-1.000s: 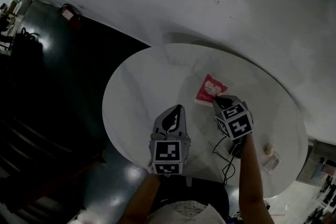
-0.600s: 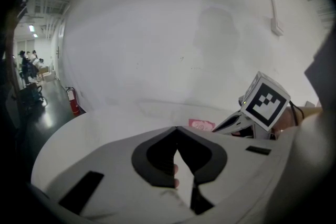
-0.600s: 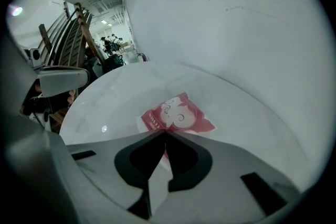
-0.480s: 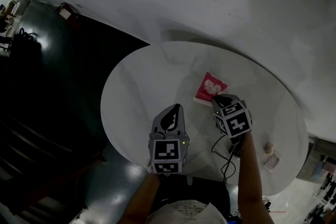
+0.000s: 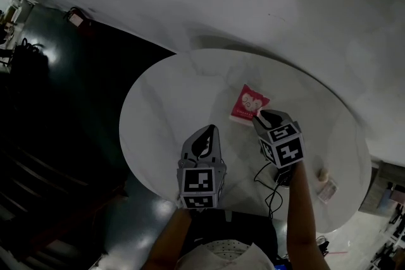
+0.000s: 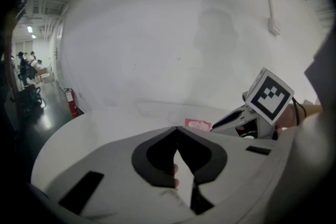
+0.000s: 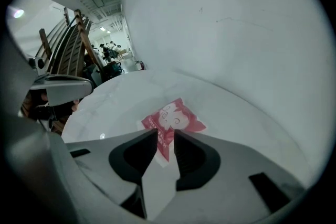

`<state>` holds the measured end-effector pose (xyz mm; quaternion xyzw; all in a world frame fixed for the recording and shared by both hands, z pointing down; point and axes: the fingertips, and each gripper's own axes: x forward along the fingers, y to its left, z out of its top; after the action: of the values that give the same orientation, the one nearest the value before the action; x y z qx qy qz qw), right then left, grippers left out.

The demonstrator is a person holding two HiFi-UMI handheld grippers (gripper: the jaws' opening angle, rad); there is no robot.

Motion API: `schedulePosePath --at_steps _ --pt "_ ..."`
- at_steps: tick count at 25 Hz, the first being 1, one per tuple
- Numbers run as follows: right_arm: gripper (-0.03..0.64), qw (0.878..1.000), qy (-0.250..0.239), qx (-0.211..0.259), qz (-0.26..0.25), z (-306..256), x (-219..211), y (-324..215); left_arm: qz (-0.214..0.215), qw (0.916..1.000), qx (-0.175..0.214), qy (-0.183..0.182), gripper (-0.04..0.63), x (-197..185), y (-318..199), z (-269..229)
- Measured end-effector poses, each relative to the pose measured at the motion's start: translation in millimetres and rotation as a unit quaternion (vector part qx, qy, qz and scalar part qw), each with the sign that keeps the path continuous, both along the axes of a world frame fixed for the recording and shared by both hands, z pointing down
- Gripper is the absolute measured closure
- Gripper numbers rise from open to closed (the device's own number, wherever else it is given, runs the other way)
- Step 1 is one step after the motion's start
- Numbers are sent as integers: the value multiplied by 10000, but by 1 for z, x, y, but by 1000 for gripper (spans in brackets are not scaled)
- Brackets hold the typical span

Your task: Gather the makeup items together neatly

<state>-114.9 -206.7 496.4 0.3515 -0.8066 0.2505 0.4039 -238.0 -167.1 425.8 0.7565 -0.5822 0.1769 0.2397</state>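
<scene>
On the round white marble-patterned table [image 5: 161, 104], seen from the head view, the left gripper [image 5: 211, 131] hangs over the 7 o'clock part of the top, its nose aimed toward 12 o'clock. In the left gripper view its jaws [image 6: 176, 134] are pressed together at the tips, with nothing held between them.

The red-and-pink printed sachet [image 5: 249, 104] lies flat on the table at about 12 o'clock from the table's centre, well apart from the left gripper's nose, at 2 o'clock from it.

The right gripper [image 5: 261, 114] points steeply down at the sachet's 5 o'clock corner. Its jaws [image 7: 165, 138] have just been opening and stand a narrow gap apart. The sachet's [image 7: 176, 119] near corner shows in that gap, but the pads do not press on it.

A black cable [image 5: 271, 194] trails over the table at 5 o'clock. Some small pale items [image 5: 326, 185], too small to tell, sit near the rim at 4 o'clock, well apart from the sachet.
</scene>
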Motion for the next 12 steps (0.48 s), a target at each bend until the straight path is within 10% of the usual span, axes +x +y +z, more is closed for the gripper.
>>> schedulePosePath --at_steps 12 --pt "478 9968 -93 180 775 -22 58 45 1230 9923 65 93 563 73 12 -5"
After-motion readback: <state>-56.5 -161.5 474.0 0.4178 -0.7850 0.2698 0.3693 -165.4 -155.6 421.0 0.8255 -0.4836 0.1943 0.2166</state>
